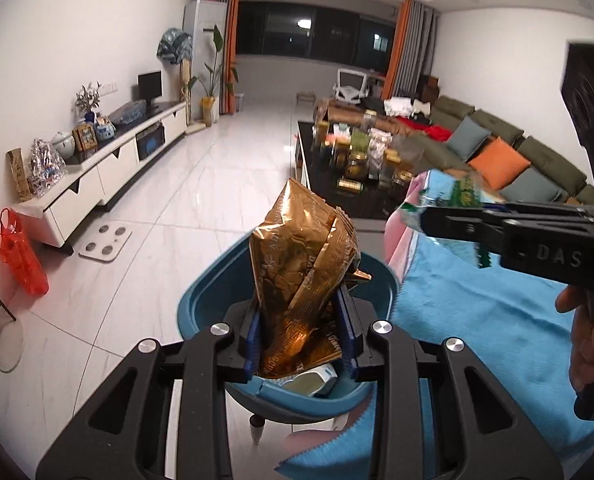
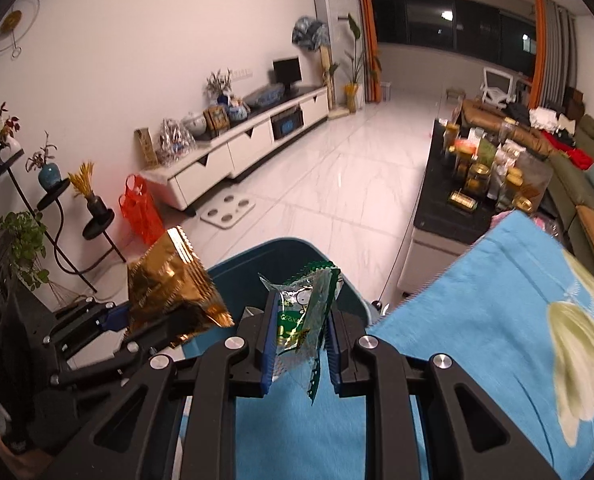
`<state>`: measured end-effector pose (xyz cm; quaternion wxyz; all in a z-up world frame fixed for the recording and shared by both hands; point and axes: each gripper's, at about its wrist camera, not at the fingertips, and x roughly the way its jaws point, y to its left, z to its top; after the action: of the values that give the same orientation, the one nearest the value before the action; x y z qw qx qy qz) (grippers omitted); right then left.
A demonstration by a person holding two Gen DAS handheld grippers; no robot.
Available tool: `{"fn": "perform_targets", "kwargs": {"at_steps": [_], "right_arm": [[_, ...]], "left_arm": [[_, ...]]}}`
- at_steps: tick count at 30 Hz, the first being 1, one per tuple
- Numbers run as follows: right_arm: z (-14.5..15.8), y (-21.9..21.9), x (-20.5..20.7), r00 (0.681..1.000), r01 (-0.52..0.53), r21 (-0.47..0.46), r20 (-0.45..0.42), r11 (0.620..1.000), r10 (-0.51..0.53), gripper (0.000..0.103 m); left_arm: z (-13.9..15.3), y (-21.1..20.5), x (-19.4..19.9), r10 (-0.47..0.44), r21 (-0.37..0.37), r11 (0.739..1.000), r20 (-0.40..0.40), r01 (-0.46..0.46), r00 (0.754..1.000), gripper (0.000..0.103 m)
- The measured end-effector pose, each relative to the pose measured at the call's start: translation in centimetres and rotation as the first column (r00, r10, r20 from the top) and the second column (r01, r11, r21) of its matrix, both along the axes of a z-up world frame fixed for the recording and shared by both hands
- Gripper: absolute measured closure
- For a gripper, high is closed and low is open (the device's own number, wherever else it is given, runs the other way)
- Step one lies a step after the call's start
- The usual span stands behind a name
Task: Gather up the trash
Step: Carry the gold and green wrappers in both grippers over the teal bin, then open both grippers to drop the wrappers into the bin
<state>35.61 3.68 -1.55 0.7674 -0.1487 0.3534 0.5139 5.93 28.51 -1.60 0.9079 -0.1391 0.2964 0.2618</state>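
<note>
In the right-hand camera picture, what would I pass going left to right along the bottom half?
Crinkled gold foil snack bag → dark teal plastic bin → green-printed clear plastic wrapper → bright blue flower-print blanket.

White tiled floor [image 2: 337, 184], teal bin [image 1: 201, 300], bathroom scale [image 1: 105, 241], orange bag [image 1: 21, 258]

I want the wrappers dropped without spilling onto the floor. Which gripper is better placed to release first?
Left. The left gripper holds the gold wrapper directly above the teal bin. The right gripper, shut on the green wrapper, sits over the blue blanket, short of the bin.
</note>
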Motion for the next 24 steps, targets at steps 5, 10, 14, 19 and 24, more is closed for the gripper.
{"fn": "perform_targets", "kwargs": {"at_steps": [5, 10, 14, 19, 24], "right_arm": [[-1.7, 2.9, 1.5, 0.999, -0.010, -0.071, -0.042, 0.997, 0.007, 0.084], [-3.2, 4.9, 3.0, 0.996, -0.010, -0.125, -0.091, 0.992, -0.001, 0.084], [-4.5, 6.6, 3.2, 0.994, -0.022, -0.172, -0.109, 0.985, 0.003, 0.084], [-5.5, 8.0, 3.2, 0.991, -0.042, -0.207, -0.130, 0.977, 0.015, 0.084], [-6.6, 9.1, 3.4, 0.990, -0.052, -0.261, -0.138, 0.964, 0.016, 0.083]], "left_arm": [[-2.6, 1.6, 4.8, 0.009, -0.039, 0.999, -0.059, -0.011, 0.998, 0.072], [-5.1, 3.6, 6.7, 0.033, -0.086, 0.995, -0.107, -0.042, 0.994, 0.072], [-7.3, 5.8, 7.8, 0.038, -0.130, 0.990, -0.143, -0.057, 0.989, 0.072], [-9.6, 7.2, 9.6, 0.030, -0.171, 0.983, -0.172, -0.060, 0.985, 0.071], [-11.2, 7.6, 10.1, 0.021, -0.166, 0.985, -0.200, -0.055, 0.980, 0.070]]}}
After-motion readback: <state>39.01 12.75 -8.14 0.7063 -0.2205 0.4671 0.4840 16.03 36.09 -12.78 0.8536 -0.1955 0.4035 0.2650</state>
